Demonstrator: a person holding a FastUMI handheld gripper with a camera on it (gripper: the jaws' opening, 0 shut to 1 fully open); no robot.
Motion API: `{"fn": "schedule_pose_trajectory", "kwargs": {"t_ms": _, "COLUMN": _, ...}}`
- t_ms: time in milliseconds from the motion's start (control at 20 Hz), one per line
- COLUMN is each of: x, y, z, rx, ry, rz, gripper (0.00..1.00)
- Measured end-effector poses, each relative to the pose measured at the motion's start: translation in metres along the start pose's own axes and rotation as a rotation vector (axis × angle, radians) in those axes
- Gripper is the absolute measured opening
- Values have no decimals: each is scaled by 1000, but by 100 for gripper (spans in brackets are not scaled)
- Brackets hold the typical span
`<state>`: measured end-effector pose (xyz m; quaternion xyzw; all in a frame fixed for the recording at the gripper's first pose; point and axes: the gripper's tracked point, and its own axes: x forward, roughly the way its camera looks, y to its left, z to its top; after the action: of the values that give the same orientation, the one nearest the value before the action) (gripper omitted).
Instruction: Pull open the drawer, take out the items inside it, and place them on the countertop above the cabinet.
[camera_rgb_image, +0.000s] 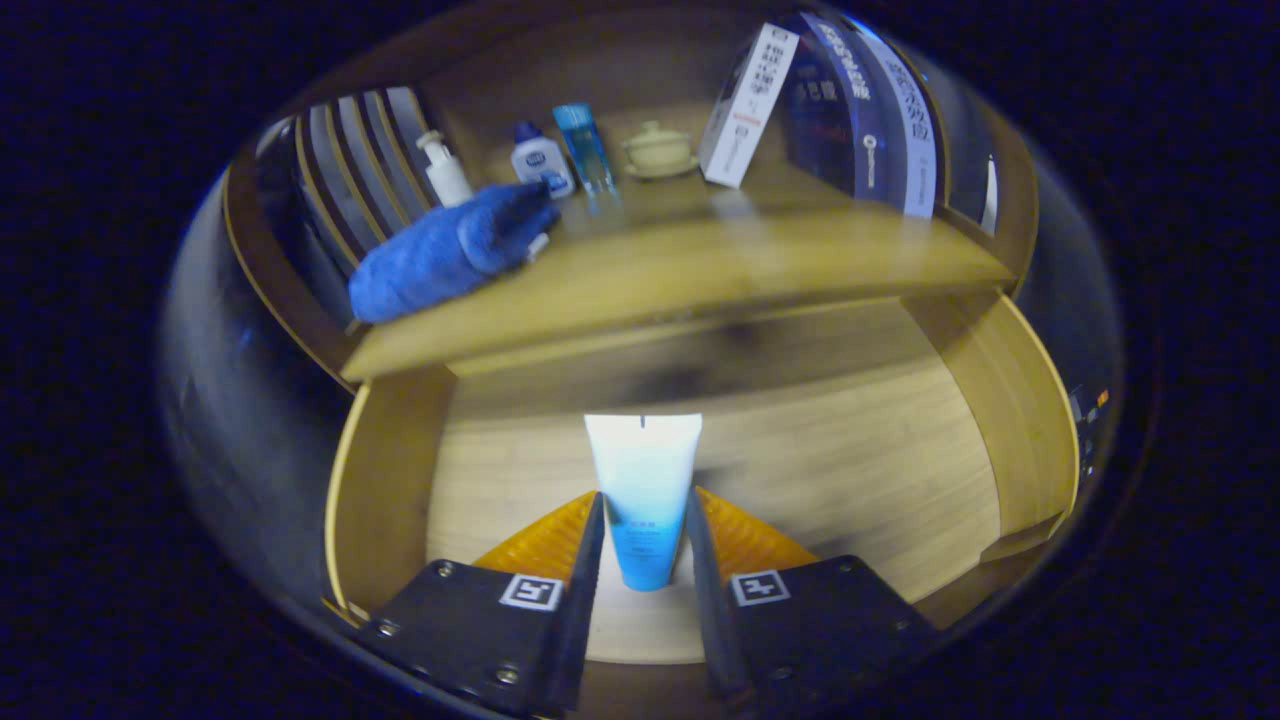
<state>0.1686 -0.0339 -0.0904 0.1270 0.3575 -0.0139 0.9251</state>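
The wooden drawer stands pulled open below the countertop. A white and blue tube stands upright between my two fingers, over the drawer's floor. My gripper is shut on the tube, both fingers pressing its lower sides. On the countertop lie a rolled blue cloth, a white pump bottle, a small white bottle with a blue cap and a slim blue bottle.
A pale lidded cup on a saucer and a white box stand farther back on the countertop. Dark blue boxes lean at the back right. Wooden slats rise at the counter's left end.
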Motion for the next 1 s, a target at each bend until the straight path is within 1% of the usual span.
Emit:
{"fn": "schedule_pose_trajectory", "kwargs": {"t_ms": 50, "x": -1, "y": -1, "z": 13, "rx": 34, "ry": -50, "rz": -2, "gripper": 35}}
{"fn": "schedule_pose_trajectory", "kwargs": {"t_ms": 100, "x": -8, "y": -2, "z": 17, "rx": 52, "ry": -57, "rz": -5, "gripper": 22}}
{"fn": "schedule_pose_trajectory", "kwargs": {"t_ms": 150, "x": -13, "y": -2, "z": 11, "rx": 43, "ry": -36, "rz": -3, "gripper": 9}}
{"fn": "schedule_pose_trajectory", "kwargs": {"t_ms": 250, "x": -8, "y": 0, "z": 1, "rx": -3, "ry": 9, "rz": 9, "gripper": 10}}
{"fn": "schedule_pose_trajectory", "kwargs": {"t_ms": 350, "x": -5, "y": 0, "z": -16, "rx": -42, "ry": 70, "rz": 1, "gripper": 10}}
{"fn": "schedule_pose_trajectory", "kwargs": {"t_ms": 450, "x": 5, "y": -3, "z": -36, "rx": -95, "ry": 143, "rz": -30, "gripper": 31}}
{"fn": "schedule_pose_trajectory", "kwargs": {"t_ms": 550, "x": 17, "y": -7, "z": -47, "rx": -134, "ry": 188, "rz": -66, "gripper": 52}}
{"fn": "schedule_pose_trajectory", "kwargs": {"t_ms": 650, "x": 28, "y": -10, "z": -55, "rx": -159, "ry": 237, "rz": -89, "gripper": 56}}
{"fn": "schedule_pose_trajectory", "kwargs": {"t_ms": 750, "x": 37, "y": -14, "z": -67, "rx": -151, "ry": 297, "rz": -124, "gripper": 56}}
{"fn": "schedule_pose_trajectory", "kwargs": {"t_ms": 900, "x": 45, "y": -16, "z": -83, "rx": -159, "ry": 357, "rz": -141, "gripper": 56}}
{"fn": "schedule_pose_trajectory", "kwargs": {"t_ms": 950, "x": 51, "y": -15, "z": -81, "rx": -165, "ry": 351, "rz": -129, "gripper": 55}}
{"fn": "schedule_pose_trajectory", "kwargs": {"t_ms": 1000, "x": 57, "y": -13, "z": -82, "rx": -160, "ry": 332, "rz": -112, "gripper": 46}}
